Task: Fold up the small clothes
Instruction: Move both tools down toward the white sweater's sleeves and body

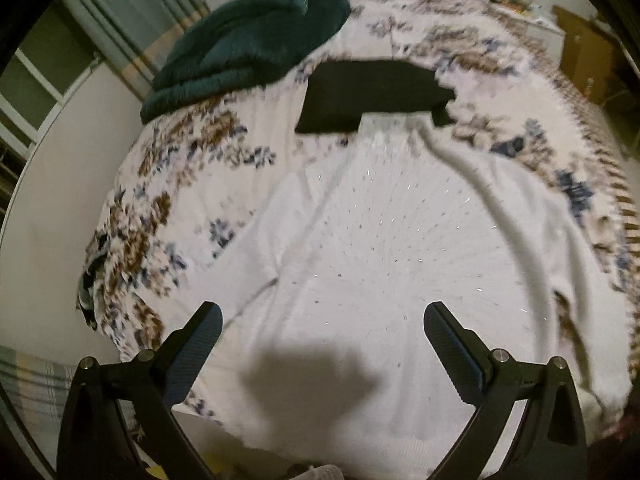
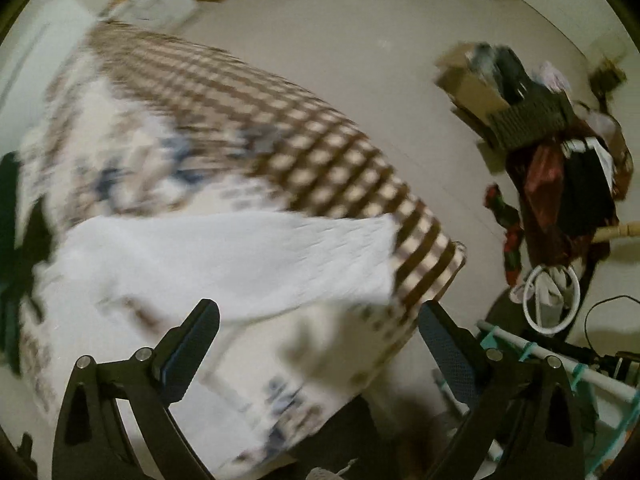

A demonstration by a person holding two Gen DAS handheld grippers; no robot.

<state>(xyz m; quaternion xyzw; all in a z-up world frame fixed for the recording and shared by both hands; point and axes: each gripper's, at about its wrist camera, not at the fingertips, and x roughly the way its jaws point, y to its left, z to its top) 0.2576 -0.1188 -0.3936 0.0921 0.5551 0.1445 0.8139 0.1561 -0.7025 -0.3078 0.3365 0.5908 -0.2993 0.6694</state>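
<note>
the left gripper (image 1: 322, 322) is matte black plastic, each of its two fingers (image 1: 200, 344) a flat paddle faced with a dark, finely textured pad that shows a bluish edge. round silver screws sit at the joints of its angular linkage arms, which have triangular cut-outs. the right gripper (image 2: 319, 320) has the same black build, textured pads and silver screws.

Sweater (image 1: 360, 248) flat on bed (image 1: 180, 184) — folded garment (image 1: 372, 96) behind it, blanket (image 1: 248, 44) far-left corner.
</note>
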